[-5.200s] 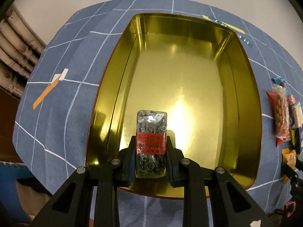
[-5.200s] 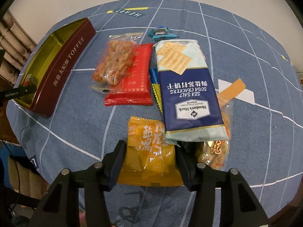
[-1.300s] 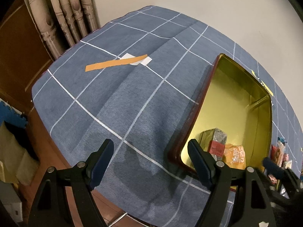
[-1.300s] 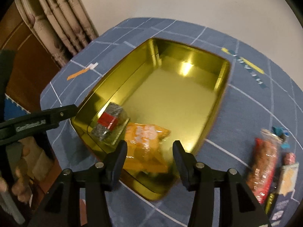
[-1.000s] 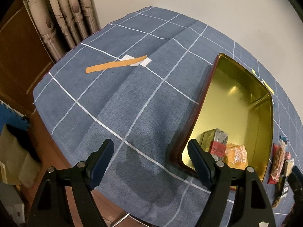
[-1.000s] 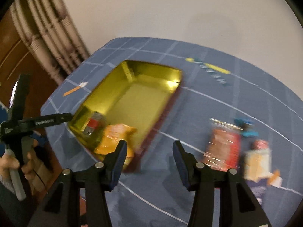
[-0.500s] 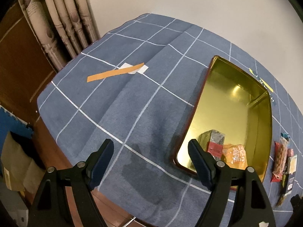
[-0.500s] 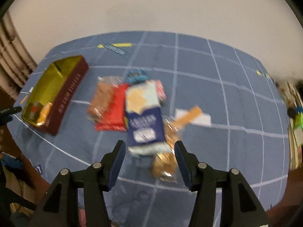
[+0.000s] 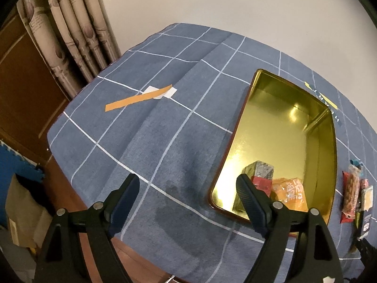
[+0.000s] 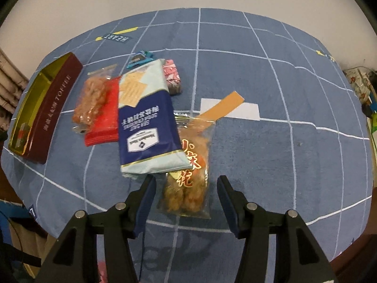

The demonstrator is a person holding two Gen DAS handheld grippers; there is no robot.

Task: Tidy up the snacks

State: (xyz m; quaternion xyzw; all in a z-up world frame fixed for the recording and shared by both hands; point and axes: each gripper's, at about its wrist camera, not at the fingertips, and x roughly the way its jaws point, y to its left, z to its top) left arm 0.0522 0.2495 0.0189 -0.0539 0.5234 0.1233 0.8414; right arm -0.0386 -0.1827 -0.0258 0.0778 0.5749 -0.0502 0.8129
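A gold toffee tin (image 9: 315, 108) with dark red outer walls (image 10: 51, 108) sits on the blue checked cloth. A grey bar with a red band (image 9: 260, 174) and an orange packet (image 9: 291, 197) lie in its near end. My left gripper (image 9: 186, 191) is open and empty, above the cloth left of the tin. My right gripper (image 10: 186, 192) is open, its fingers either side of a clear bag of fried snacks (image 10: 188, 176). A blue soda cracker pack (image 10: 146, 120) overlaps that bag. A nut bag (image 10: 90, 99) lies on a red packet (image 10: 104, 122).
A pink wrapped sweet (image 10: 173, 77) and a small teal sweet (image 10: 140, 60) lie behind the crackers. Orange tape strips with white labels are on the cloth (image 9: 139, 99) (image 10: 223, 109). Curtains (image 9: 70, 30) and a wooden door stand far left. The table edge is near both grippers.
My right gripper left the orange packet in the tin, swung right to the snack pile and came down around the clear snack bag. My left gripper let go of the grey bar and drew back left.
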